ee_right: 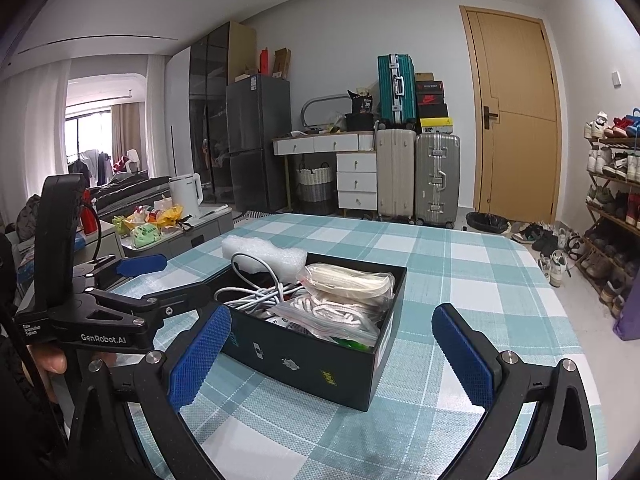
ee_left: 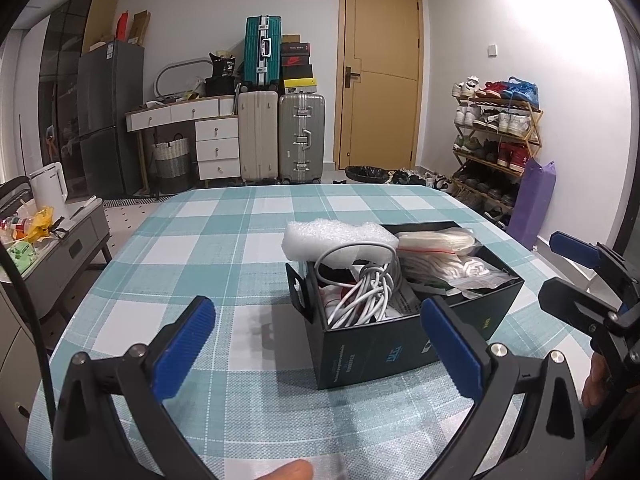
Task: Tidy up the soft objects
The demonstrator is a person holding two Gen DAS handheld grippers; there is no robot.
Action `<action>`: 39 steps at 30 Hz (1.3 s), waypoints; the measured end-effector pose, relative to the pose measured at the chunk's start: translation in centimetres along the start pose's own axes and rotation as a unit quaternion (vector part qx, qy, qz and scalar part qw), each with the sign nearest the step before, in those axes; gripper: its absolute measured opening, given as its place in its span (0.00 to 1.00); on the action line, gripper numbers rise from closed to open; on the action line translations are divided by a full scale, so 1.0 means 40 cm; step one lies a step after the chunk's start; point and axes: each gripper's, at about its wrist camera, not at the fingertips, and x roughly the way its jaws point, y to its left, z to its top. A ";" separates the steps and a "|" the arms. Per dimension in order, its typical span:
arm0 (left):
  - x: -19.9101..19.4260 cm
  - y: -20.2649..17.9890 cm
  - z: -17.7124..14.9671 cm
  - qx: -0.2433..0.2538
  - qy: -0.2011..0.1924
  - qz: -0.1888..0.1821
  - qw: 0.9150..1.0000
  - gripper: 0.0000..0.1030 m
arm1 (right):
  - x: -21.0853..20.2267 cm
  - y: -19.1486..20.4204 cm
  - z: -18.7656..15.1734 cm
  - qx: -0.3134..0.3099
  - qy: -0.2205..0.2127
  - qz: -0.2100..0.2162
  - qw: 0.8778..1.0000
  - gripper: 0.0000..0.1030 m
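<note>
A teal-and-white checked tablecloth [ee_right: 460, 264] is seen beneath the tongs. Ahead of the blue-padded right gripper [ee_right: 332, 354] a black box [ee_right: 320, 364] is filled with white cable [ee_right: 256, 294], white foam [ee_right: 260, 254] and cream items. Beyond, a teal suitcase [ee_right: 396, 88] and a yellow-tan door [ee_right: 516, 112] are visible.

An open black cardboard box [ee_right: 320, 356] sits mid-frame on the teal-and-white checked tablecloth [ee_right: 460, 264], holding a coiled white cable [ee_right: 256, 294] at left, bagged white cloth [ee_right: 348, 284] at right, white foam block [ee_right: 264, 254] behind.
</note>
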 end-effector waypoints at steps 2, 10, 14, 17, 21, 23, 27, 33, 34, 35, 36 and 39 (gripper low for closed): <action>-0.001 0.001 0.000 -0.001 -0.001 0.000 1.000 1.00 | -0.009 0.005 -0.002 -0.004 -0.006 0.000 1.000 0.99; -0.007 -0.002 0.001 -0.003 -0.004 0.000 1.000 1.00 | -0.013 0.010 -0.001 -0.005 -0.006 0.001 1.000 0.99; -0.007 -0.002 0.001 -0.005 -0.003 -0.001 1.000 1.00 | -0.012 0.009 -0.001 -0.005 -0.006 0.001 1.000 0.99; -0.007 -0.003 0.001 -0.004 -0.004 -0.001 1.000 1.00 | -0.013 0.010 -0.002 -0.005 -0.006 0.000 1.000 0.99; -0.007 -0.001 0.001 -0.004 -0.004 -0.001 1.000 1.00 | -0.011 0.009 -0.001 -0.005 -0.005 0.001 1.000 0.99; -0.007 -0.002 0.001 -0.005 -0.004 -0.001 1.000 1.00 | -0.011 0.009 -0.002 -0.005 -0.005 0.001 1.000 0.99; -0.007 -0.001 0.001 -0.004 -0.003 -0.001 1.000 1.00 | -0.011 0.009 -0.002 -0.005 -0.005 0.001 1.000 0.99; -0.007 -0.001 0.001 -0.005 -0.004 -0.001 1.000 1.00 | -0.009 0.009 -0.002 -0.005 -0.004 0.001 1.000 0.99; -0.008 -0.003 0.001 -0.005 -0.004 0.000 1.000 1.00 | -0.008 0.009 -0.002 -0.006 -0.004 0.001 1.000 0.99; -0.006 -0.002 0.000 -0.005 -0.004 -0.001 1.000 1.00 | -0.008 0.009 -0.002 -0.005 -0.004 0.001 1.000 0.99; -0.006 -0.001 0.000 -0.005 -0.004 0.000 1.000 1.00 | -0.007 0.009 -0.002 -0.005 -0.004 0.001 1.000 0.99; -0.006 -0.002 0.000 -0.005 -0.004 -0.001 1.000 1.00 | -0.009 0.009 -0.002 -0.005 -0.004 0.001 1.000 0.99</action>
